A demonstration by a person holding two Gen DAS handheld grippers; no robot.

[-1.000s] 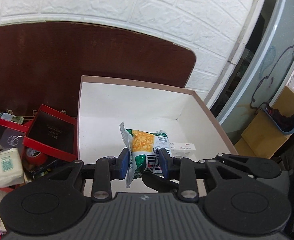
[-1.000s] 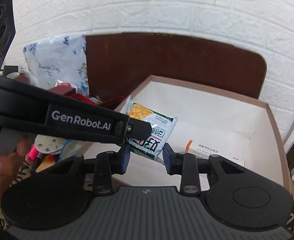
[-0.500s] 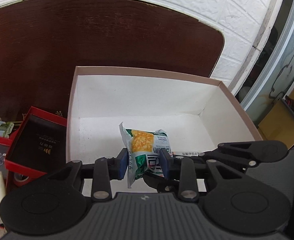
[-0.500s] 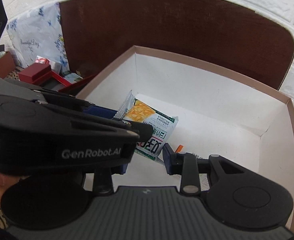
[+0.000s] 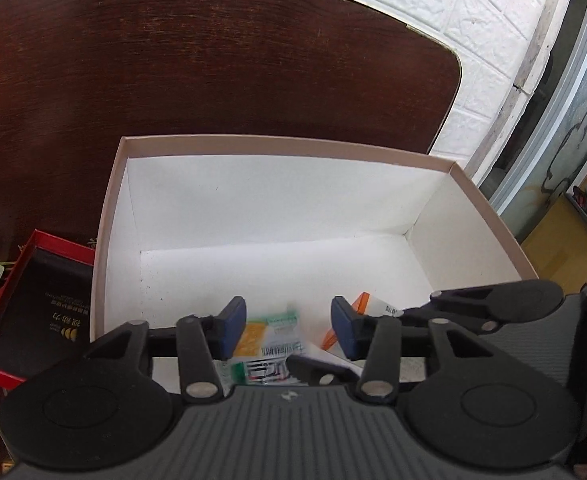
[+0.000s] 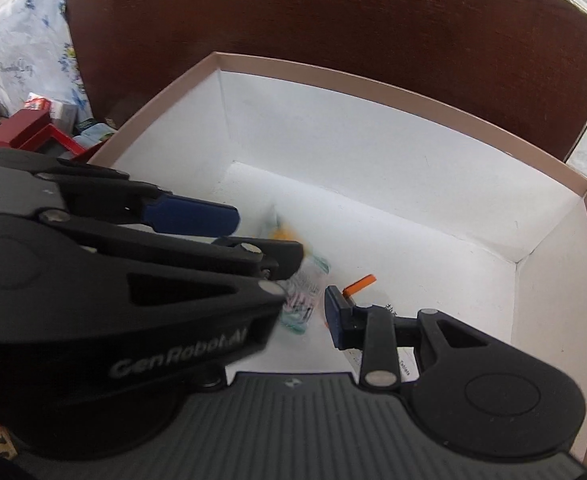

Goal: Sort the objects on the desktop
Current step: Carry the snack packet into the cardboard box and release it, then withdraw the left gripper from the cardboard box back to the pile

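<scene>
A snack packet [image 5: 269,344], green, yellow and white, shows blurred and low inside the white box [image 5: 293,142], free of the blue pads. My left gripper [image 5: 289,326] hangs over it with jaws opening wide and no pad touching it. In the right wrist view the packet [image 6: 303,296] lies just left of my right gripper's one visible pad [image 6: 335,316]. My right gripper [image 6: 293,316] is opening too, and its other pad is hidden behind the left gripper [image 6: 265,236]. An orange-and-white carton [image 6: 359,284] lies on the box floor [image 6: 433,280].
An open red box [image 5: 41,300] stands left of the white box on the dark brown table [image 5: 213,60]. A floral bag [image 6: 25,52] and small red boxes [image 6: 25,128] crowd the far left. A white brick wall [image 5: 473,20] runs behind.
Both grippers have sunk further into the white box. The left jaws have spread apart, and the packet, earlier upright between the pads, has dropped loose and blurred.
</scene>
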